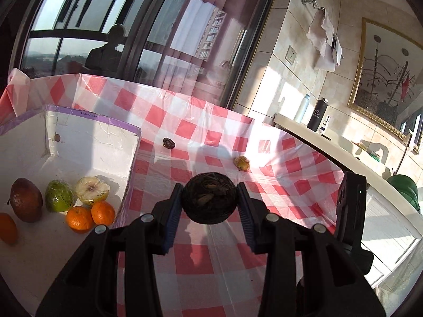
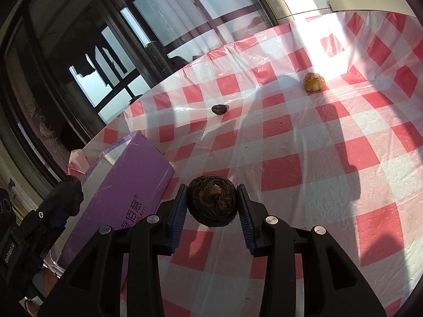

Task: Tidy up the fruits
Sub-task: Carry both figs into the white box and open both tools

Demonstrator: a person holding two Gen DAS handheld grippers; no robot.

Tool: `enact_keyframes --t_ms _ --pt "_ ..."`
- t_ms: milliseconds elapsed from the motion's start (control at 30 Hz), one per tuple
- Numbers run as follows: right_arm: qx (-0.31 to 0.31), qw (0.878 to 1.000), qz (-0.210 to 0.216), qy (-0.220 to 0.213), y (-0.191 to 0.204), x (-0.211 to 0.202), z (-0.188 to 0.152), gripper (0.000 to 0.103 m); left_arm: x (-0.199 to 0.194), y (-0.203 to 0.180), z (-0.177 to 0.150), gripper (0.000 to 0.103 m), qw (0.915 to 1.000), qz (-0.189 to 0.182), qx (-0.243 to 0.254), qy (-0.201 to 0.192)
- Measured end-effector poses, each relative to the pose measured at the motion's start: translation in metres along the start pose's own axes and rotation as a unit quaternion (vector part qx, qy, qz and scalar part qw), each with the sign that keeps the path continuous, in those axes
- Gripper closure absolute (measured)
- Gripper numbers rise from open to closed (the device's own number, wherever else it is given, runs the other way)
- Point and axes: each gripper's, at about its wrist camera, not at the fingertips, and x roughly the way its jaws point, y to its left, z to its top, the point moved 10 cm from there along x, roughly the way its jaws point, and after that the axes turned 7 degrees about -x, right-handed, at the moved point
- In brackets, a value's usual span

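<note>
Left wrist view: left gripper clamped on a dark round fruit, both blue pads pressed against its sides, held above the checked cloth over the surface. At left of frame, a white box with a purple rim, open on top. Inside it, lower left: a reddish-brown pear, a green fruit in clear wrap, a pale cut apple just beside the green one, two small oranges touching each other in front of the apple, and part of a third orange at the frame's left edge. On the cloth past the box, above centre, a small dark date; to its right, well apart, a yellowish fruit. At right edge, part of the other gripper's black body.

Right wrist view: right gripper clamped on a second dark, rough-skinned round fruit, pads tight on both sides, above the red-and-white cloth. At lower left, the purple outer wall of the box. Further up the frame, the date at centre; the yellowish fruit at upper right, in sunlight. At far left, the other gripper's black body, its tips hidden.
</note>
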Motion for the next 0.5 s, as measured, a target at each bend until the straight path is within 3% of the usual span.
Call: enact_keyframes --t_ms 100,267,400,500 --pt "-0.033 0.999 0.030 -0.013 0.043 -0.004 0.014 0.065 -0.032 0.009 0.031 0.062 0.9990 0.018 0.005 -0.041" --pt "-0.101 0.992 0.076 -0.011 0.124 0.004 0.020 0.065 -0.070 0.054 0.069 0.062 0.9921 0.097 0.013 -0.079" --pt "-0.153 0.982 0.108 0.003 0.184 0.021 0.011 0.065 -0.090 0.110 0.086 0.062 0.9816 0.172 0.010 -0.083" --pt "-0.193 0.973 0.123 0.013 0.223 0.033 0.003 0.065 -0.098 0.154 0.087 0.062 0.9754 0.212 -0.009 -0.060"
